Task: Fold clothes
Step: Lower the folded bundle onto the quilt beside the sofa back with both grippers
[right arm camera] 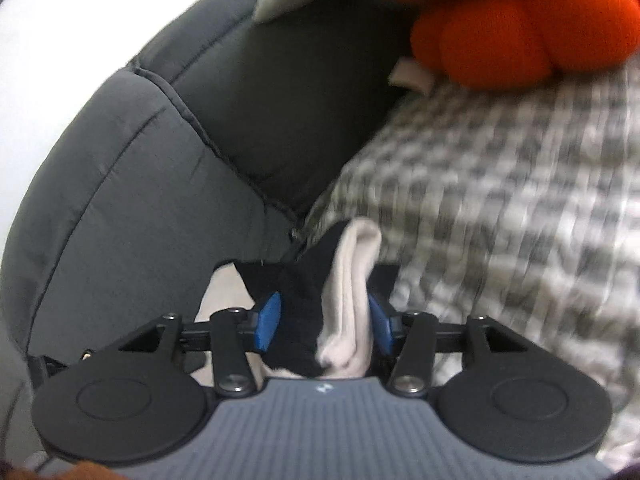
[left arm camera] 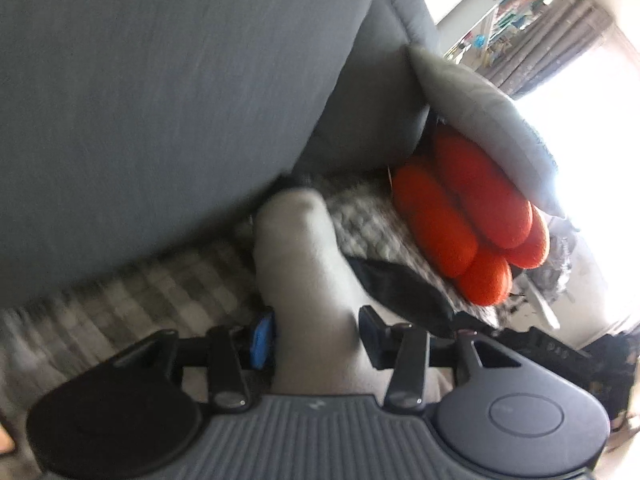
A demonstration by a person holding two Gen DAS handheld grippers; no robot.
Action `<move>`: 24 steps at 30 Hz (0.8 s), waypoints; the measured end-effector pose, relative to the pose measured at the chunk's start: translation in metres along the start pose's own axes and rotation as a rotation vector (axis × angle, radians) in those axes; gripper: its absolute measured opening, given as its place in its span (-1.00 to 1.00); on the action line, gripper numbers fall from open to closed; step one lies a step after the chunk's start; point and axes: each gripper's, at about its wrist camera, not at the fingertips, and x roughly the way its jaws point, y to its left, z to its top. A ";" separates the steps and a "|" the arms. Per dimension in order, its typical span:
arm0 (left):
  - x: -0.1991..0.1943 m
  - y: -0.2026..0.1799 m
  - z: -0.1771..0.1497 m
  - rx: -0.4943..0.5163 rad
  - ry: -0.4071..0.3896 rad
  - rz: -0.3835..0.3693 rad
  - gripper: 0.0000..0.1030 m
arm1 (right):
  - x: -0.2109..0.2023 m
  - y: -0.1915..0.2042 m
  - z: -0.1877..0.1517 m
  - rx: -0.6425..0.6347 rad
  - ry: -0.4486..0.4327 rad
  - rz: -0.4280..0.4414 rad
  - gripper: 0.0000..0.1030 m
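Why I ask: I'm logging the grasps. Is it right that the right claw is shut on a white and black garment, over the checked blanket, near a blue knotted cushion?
Not quite: the knotted cushion is orange, not blue, as the right wrist view shows. The right claw is indeed shut on the white and black garment, over the checked blanket.

Grey sofa (left arm camera: 160, 80) with checked throw (right arm camera: 500, 200), orange cushion (left arm camera: 460, 208), bright curtained window (left arm camera: 580, 120).
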 end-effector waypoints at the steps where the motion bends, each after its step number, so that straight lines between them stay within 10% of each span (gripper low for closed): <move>1: -0.006 -0.005 0.001 0.034 -0.035 0.020 -0.10 | -0.003 0.005 0.002 -0.025 -0.024 -0.005 0.06; 11: 0.037 -0.047 0.022 0.254 -0.141 0.081 -0.35 | 0.032 0.063 -0.017 -0.401 -0.086 -0.148 -0.15; 24: 0.055 -0.018 0.014 0.143 -0.069 0.200 -0.58 | 0.042 0.034 -0.032 -0.309 -0.061 -0.202 -0.21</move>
